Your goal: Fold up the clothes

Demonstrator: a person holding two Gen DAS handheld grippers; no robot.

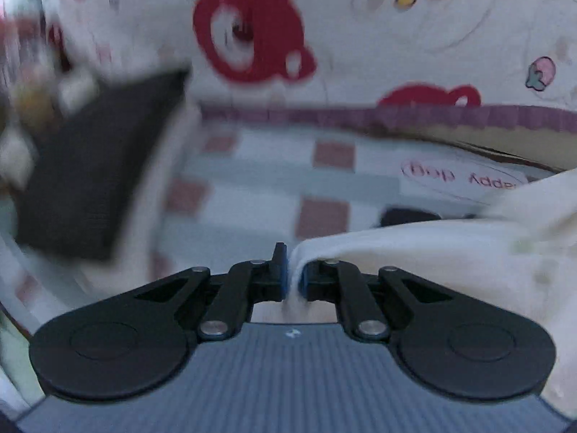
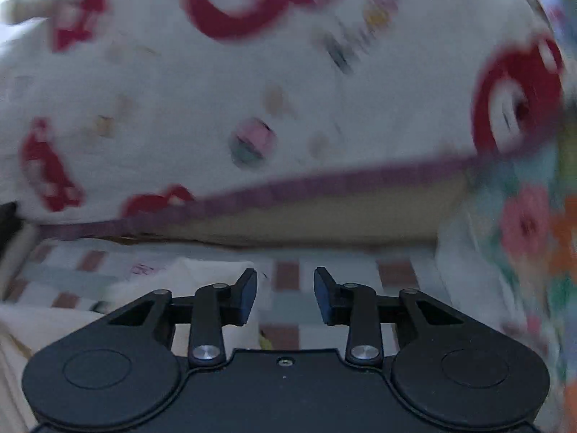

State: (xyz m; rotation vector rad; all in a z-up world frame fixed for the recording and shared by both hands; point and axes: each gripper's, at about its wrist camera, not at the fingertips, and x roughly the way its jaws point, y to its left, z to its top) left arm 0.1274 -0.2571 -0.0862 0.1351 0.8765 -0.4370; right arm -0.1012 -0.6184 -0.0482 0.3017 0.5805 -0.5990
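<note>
The left gripper (image 1: 293, 281) is clenched on a fold of the white cloth (image 1: 414, 252) – a pinch of fabric rises between the blue pads and the rest of the garment drapes off to the right of that view. Held by an edge like this, the cloth can be lifted or drawn across itself, which is what a fold needs; a grip nearer the middle would only bunch it. The gripper points low and forward over the checked sheet (image 1: 259, 184), roughly level with the surface, so the pinched edge sits just above it.

The right gripper (image 2: 285, 296) is released, jaws well apart with nothing between them. It hovers over the same checked sheet (image 2: 288, 310), with the white cloth (image 2: 187, 278) lying just to its left, near the left finger – I judge it placed to take a second edge or to hold the cloth down, though the pictures do not settle which. It too points forward and low, tilted slightly so the far edge of the surface slopes across the view.

Behind both stands a bear-print cover (image 1: 360, 54) with a purple band (image 1: 396, 117). A dark slab (image 1: 90, 169) lies off to the left, and floral fabric (image 2: 523, 223) to the right. Both views are blurred, so how far the fold has got cannot be told
</note>
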